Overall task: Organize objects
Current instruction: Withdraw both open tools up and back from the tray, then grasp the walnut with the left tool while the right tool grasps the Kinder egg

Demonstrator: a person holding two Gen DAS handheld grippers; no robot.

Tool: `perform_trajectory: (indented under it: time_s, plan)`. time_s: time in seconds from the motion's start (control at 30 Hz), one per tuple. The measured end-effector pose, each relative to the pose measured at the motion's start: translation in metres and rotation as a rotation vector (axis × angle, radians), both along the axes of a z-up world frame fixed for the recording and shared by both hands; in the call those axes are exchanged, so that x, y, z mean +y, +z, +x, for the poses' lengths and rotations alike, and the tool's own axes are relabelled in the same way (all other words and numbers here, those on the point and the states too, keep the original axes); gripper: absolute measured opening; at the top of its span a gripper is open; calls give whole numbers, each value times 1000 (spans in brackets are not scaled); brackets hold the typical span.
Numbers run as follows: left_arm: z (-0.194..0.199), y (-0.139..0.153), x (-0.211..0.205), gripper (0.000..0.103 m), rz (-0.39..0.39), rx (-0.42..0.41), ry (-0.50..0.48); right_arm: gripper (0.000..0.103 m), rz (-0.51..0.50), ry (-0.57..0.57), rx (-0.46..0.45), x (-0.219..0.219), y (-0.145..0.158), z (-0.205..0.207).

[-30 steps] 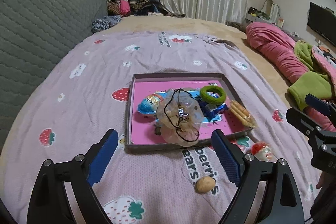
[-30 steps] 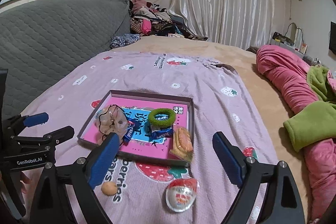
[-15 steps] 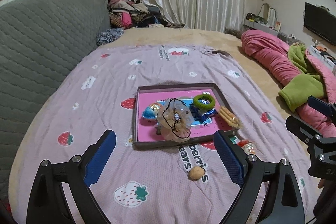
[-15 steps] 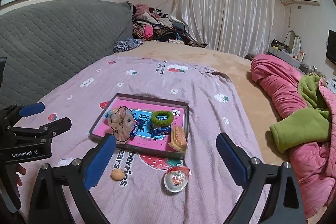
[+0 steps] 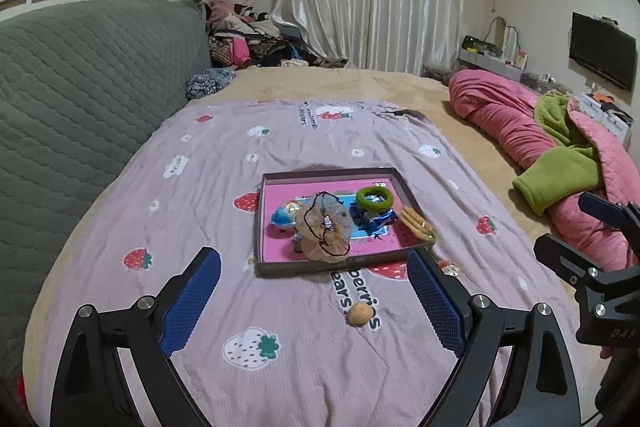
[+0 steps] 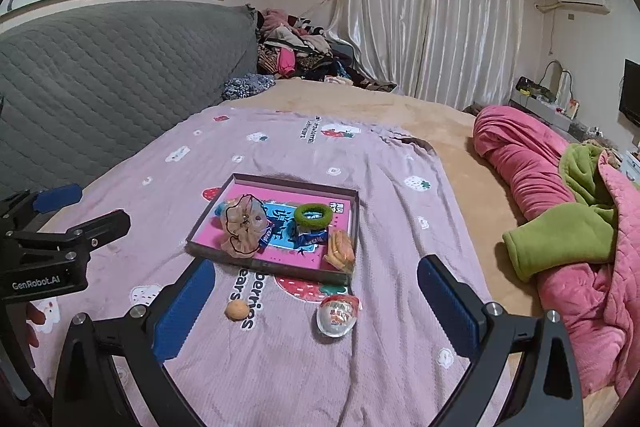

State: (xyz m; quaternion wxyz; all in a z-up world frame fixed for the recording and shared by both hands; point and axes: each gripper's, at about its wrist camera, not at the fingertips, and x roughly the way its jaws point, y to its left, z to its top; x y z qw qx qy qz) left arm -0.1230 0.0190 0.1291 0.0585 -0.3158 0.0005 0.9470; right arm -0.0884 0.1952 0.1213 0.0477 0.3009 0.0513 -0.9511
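Note:
A shallow dark tray (image 5: 320,269) with a pink floor lies on the strawberry blanket. In it are a beige scrunchie (image 5: 326,231), a green ring (image 5: 374,197), a blue egg-shaped capsule (image 5: 284,215), a blue wrapper (image 5: 372,221) and a biscuit pack (image 5: 418,225). A walnut (image 5: 360,314) and a clear capsule (image 6: 336,315) lie on the blanket in front of the tray (image 6: 272,267). My left gripper (image 5: 312,267) is open and empty, short of the tray. My right gripper (image 6: 316,273) is wide open and empty, above the walnut (image 6: 236,309) and the capsule.
A grey quilted headboard (image 5: 80,99) runs along the left. A pink and green duvet (image 6: 560,227) is heaped on the right. Clothes (image 6: 296,55) are piled by the curtains at the back. Each gripper shows at the edge of the other's view.
Both grippers have drawn back and risen from the tray, so it looks smaller and farther. The right jaws have spread a little wider. Nothing on the blanket has moved.

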Motion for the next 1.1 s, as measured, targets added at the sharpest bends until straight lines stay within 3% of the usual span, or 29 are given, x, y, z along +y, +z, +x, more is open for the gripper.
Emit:
perform_trajectory:
  time_s: [0.3, 0.6, 1.1]
  plan:
    - [20, -10, 5, 95, -7, -17, -18, 102, 12, -11, 3, 4, 1, 22]
    - [29, -37, 18, 95, -15, -45, -46, 102, 48, -27, -35, 11, -24, 34]
    - [7, -132, 54, 95, -73, -105, -94, 102, 28, -52, -140, 30, -108, 2]
